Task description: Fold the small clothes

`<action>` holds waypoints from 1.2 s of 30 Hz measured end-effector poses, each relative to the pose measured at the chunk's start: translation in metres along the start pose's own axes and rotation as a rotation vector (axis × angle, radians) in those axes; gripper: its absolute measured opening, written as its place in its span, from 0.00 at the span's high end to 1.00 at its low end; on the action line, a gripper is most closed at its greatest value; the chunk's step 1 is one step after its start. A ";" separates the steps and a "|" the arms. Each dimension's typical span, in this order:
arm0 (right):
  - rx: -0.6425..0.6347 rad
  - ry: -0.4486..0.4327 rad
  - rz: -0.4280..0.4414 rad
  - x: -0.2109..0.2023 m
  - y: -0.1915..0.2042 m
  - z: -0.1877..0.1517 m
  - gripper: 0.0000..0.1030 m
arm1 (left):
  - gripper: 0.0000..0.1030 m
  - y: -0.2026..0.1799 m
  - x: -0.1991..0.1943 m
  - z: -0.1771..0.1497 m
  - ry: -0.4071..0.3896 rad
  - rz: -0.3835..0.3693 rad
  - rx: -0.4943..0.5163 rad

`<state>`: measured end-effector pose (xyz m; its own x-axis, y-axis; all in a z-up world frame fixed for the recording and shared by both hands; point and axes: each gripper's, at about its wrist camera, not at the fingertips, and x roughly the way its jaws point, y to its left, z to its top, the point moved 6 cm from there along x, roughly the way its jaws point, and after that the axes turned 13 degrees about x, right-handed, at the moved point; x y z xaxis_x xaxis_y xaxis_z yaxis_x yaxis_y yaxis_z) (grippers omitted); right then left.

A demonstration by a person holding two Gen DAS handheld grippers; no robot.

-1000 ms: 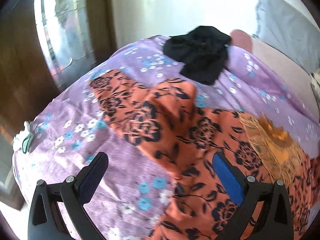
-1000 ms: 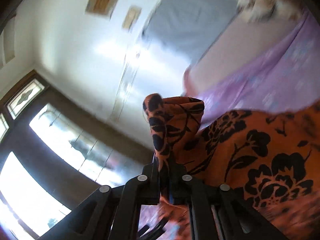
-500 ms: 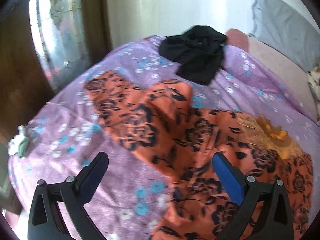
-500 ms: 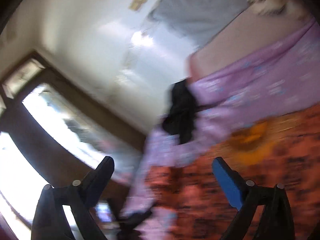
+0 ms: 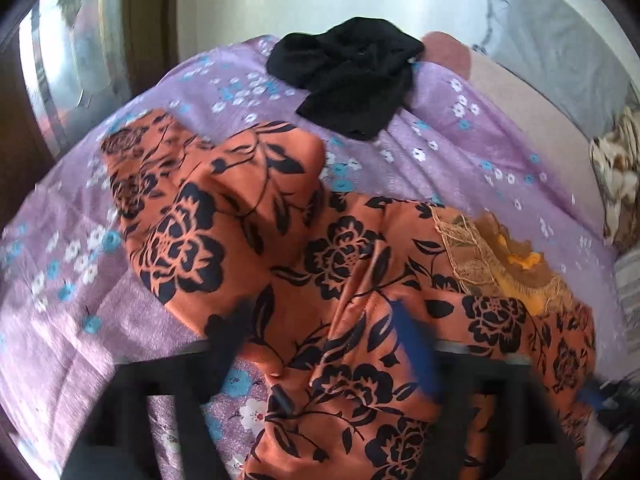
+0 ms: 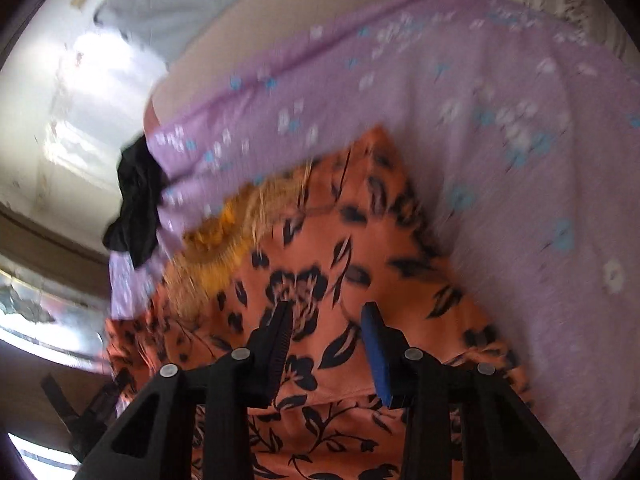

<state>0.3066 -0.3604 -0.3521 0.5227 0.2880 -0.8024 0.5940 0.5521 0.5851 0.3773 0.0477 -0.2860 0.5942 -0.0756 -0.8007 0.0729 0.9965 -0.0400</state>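
An orange garment with black flowers [image 5: 320, 248] lies spread on the purple flowered bedspread [image 5: 460, 136], its gold embroidered neck [image 5: 492, 256] at the right. One sleeve is folded over the body. My left gripper [image 5: 320, 336] is blurred and low over the garment's near edge, jaws apart with cloth between them. My right gripper [image 6: 326, 320] is open just above the garment [image 6: 340, 248] near the neck [image 6: 224, 232], holding nothing.
A black garment [image 5: 352, 76] lies crumpled at the far side of the bed; it also shows in the right wrist view [image 6: 136, 204]. Pillows [image 5: 560, 40] and a patterned cushion [image 5: 616, 176] are at the right. A window and wall stand behind the bed.
My right gripper let go of the sleeve, opened, and swung down over the garment. My left gripper moved forward and its jaws narrowed around the garment's edge.
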 end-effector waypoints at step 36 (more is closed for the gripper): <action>-0.107 0.030 -0.050 0.026 0.013 -0.023 0.46 | 0.92 -0.044 0.052 0.018 0.046 -0.060 0.222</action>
<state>0.3143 -0.3280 -0.3682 0.4748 0.2807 -0.8342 0.5490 0.6464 0.5299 0.4194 -0.0004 -0.3154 0.5465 -0.1281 -0.8276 0.2843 0.9579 0.0395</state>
